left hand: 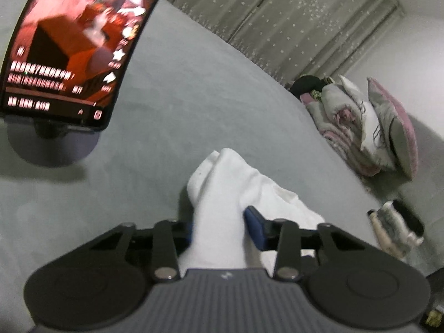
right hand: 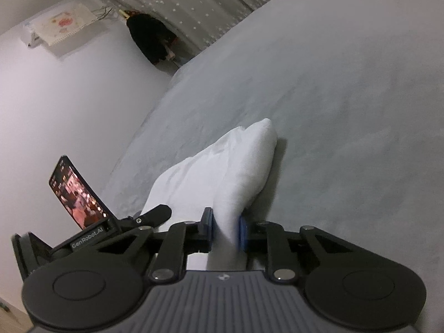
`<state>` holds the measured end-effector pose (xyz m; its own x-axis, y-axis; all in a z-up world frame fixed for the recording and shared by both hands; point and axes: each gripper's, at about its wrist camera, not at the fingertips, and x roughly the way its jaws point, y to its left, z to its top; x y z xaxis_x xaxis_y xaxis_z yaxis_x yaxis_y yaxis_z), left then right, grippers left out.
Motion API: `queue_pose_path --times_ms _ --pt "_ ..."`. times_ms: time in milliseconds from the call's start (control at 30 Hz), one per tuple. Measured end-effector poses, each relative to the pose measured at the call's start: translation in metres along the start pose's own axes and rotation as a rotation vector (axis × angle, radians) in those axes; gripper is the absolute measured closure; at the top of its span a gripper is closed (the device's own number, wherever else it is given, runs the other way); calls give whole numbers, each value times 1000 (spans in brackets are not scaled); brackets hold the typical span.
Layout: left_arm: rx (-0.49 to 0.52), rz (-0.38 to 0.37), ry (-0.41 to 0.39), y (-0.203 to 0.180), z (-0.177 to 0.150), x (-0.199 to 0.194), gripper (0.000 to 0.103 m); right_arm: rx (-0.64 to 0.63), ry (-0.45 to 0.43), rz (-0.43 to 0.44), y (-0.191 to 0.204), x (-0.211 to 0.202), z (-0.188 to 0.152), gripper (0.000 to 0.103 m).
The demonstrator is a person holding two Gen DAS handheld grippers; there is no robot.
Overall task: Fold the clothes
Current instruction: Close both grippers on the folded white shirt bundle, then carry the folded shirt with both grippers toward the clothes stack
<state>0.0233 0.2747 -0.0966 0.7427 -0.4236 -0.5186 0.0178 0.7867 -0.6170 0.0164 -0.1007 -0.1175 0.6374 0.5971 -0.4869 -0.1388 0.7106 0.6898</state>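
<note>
The left claw (left hand: 219,229) pinches a bunched white garment (left hand: 222,183) on the grey bed (left hand: 194,97). The right claw (right hand: 226,229) pinches the same cloth, its blue pads (right hand: 242,231) pressed against the fabric.

A white cloth (left hand: 222,194) lies on a plain grey bedcover (left hand: 194,97). The curtain (left hand: 291,14) is grey with small white stars. The pillows (left hand: 388,127) are pink and grey; the phone (left hand: 69,41) screen glows red

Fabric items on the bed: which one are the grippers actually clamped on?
The plain white garment, pinched by both the left gripper and the right gripper. The pink-and-grey patterned bedding pile lies untouched at the bed's far edge.
</note>
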Motion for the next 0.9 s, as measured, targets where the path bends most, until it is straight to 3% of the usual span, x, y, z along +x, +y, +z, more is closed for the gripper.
queue_pose_path --times_ms 67,267,633,900 --pt "-51 -28 2 4 0 -1 79 30 -3 20 -4 -4 2 85" --pt "-155 -103 7 6 -2 -7 82 87 -26 75 -8 -25 13 87" --pt "-172 -176 80 -13 -29 -25 82 71 -47 87 -12 -82 29 87" --pt "-123 -106 200 -12 -47 -18 81 29 36 -6 -37 -88 13 87"
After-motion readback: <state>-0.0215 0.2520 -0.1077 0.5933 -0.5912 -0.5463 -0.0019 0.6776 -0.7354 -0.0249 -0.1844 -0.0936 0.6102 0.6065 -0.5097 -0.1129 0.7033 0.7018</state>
